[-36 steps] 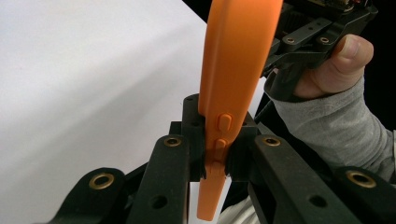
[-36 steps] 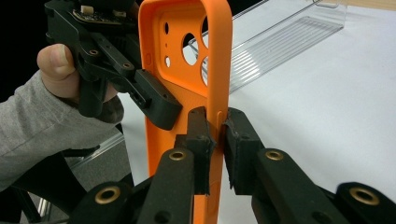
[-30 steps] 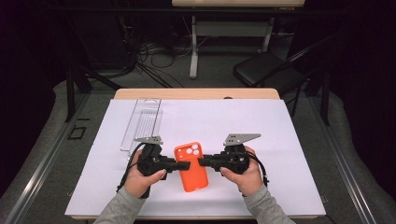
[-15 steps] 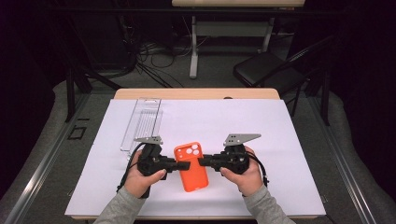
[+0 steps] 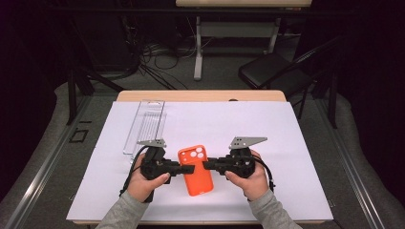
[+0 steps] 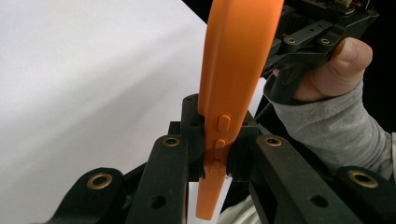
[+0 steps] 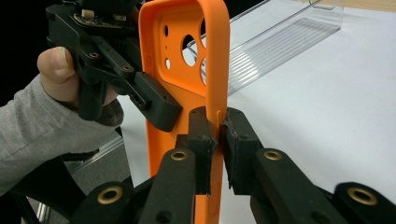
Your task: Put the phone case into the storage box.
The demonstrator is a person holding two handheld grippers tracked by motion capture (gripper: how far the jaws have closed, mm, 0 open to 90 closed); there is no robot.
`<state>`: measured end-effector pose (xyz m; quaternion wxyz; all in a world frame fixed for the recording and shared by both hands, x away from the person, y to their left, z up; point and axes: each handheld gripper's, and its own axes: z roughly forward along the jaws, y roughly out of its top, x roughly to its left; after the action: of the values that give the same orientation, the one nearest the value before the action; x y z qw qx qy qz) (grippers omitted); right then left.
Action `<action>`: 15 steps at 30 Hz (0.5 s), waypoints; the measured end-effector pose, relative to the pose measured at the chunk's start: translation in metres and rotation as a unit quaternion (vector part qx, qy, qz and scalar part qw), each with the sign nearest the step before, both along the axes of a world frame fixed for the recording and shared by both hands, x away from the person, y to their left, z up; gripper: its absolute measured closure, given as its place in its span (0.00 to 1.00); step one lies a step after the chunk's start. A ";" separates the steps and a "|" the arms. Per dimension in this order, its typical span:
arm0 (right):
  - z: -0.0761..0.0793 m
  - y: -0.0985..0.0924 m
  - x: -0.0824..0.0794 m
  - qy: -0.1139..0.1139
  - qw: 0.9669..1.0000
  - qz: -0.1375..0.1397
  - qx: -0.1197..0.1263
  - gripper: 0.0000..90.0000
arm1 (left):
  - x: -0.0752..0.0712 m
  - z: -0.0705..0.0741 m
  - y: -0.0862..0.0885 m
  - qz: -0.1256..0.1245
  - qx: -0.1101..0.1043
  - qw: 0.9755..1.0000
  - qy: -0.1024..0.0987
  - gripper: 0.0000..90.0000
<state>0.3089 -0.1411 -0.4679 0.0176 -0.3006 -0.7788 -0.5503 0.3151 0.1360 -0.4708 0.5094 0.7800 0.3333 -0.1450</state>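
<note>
Orange phone case low in the frame's centre, held above the white-covered table, pinched at its left edge by the left tongs and at its right edge by the right tongs. Farther up-left, a clear plastic tray lying flat.

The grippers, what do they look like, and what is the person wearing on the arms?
The left gripper and the right gripper are black, built from flat bars joined by brass-ringed pivots, with blocky black fingers. Each carries a grey three-cornered plate on top and trails a black cable. The person wears grey long sleeves with ribbed cuffs.
</note>
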 end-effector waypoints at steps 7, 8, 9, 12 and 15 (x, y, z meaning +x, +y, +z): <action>0.000 0.000 0.000 0.004 1.000 -0.004 0.003 0.91 | 0.000 0.000 0.000 0.003 -0.001 1.000 0.000 0.89; 0.000 0.000 0.000 0.003 1.000 -0.004 0.003 0.92 | 0.000 0.000 0.000 0.003 -0.002 1.000 0.000 0.89; 0.000 0.000 0.000 0.003 1.000 -0.004 0.003 0.91 | 0.000 0.000 0.001 0.003 -0.002 1.000 -0.001 0.88; 0.000 0.000 0.000 0.003 1.000 -0.006 0.005 0.92 | 0.001 0.000 0.000 0.005 -0.005 1.000 0.001 0.88; 0.000 0.000 0.000 0.004 1.000 -0.008 0.008 0.91 | 0.001 0.000 0.000 0.004 -0.007 1.000 0.001 0.86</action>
<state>0.3084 -0.1413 -0.4684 0.0182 -0.3089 -0.7721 -0.5551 0.3158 0.1363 -0.4708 0.5151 0.7750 0.3359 -0.1458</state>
